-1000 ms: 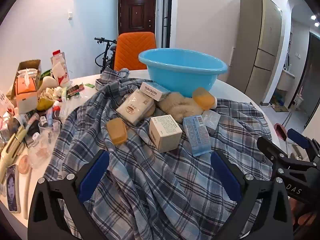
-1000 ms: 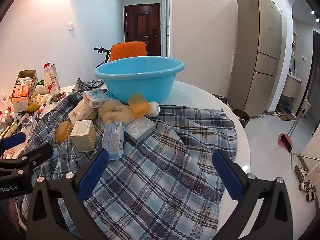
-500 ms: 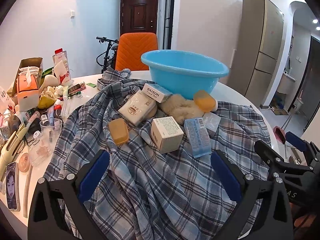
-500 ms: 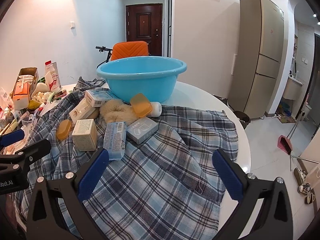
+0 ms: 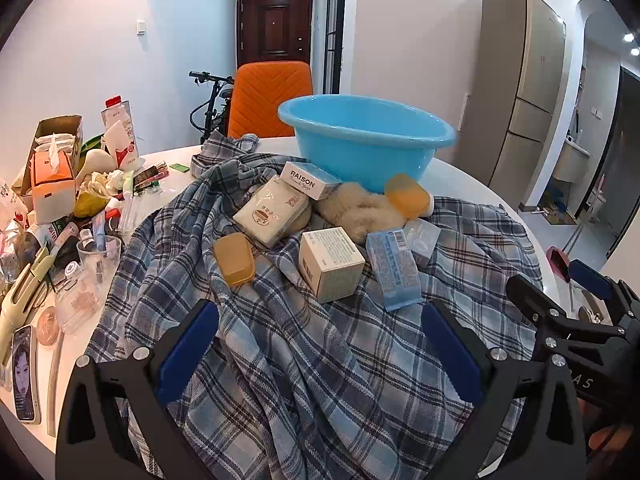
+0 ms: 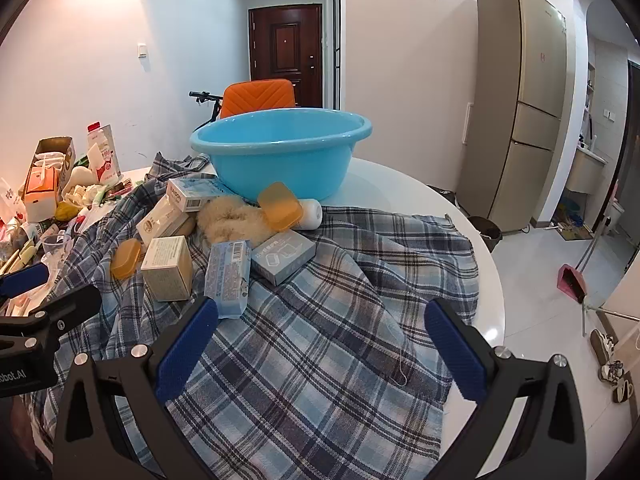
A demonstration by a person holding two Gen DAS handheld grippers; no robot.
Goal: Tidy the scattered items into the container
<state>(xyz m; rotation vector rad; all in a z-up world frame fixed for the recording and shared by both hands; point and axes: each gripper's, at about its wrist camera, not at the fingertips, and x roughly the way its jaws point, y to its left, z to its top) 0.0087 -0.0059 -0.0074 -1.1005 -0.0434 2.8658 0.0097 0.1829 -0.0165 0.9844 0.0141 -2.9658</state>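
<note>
A blue plastic basin [image 5: 366,142] [image 6: 280,156] stands at the back of a round white table. In front of it, on a blue plaid cloth [image 5: 304,344] [image 6: 320,332], lie several items: a cream box [image 5: 330,262] [image 6: 166,262], a light blue packet [image 5: 392,270] [image 6: 228,276], two orange soap cases [image 5: 234,258] [image 5: 406,196], a RAISON box [image 5: 308,180], a tan fluffy sponge [image 5: 362,210] [image 6: 230,218] and a grey-blue box [image 6: 282,256]. My left gripper [image 5: 318,350] and right gripper [image 6: 320,350] are both open and empty, short of the items.
Clutter fills the table's left side: a tissue box [image 5: 52,178], a milk carton [image 5: 120,132], plastic cups [image 5: 98,250], a phone [image 5: 24,372]. An orange chair [image 5: 272,96] stands behind the table. A fridge [image 6: 520,104] stands at the right.
Both grippers have drawn back and risen slightly, so the items look a little farther away. Nothing on the table has moved.
</note>
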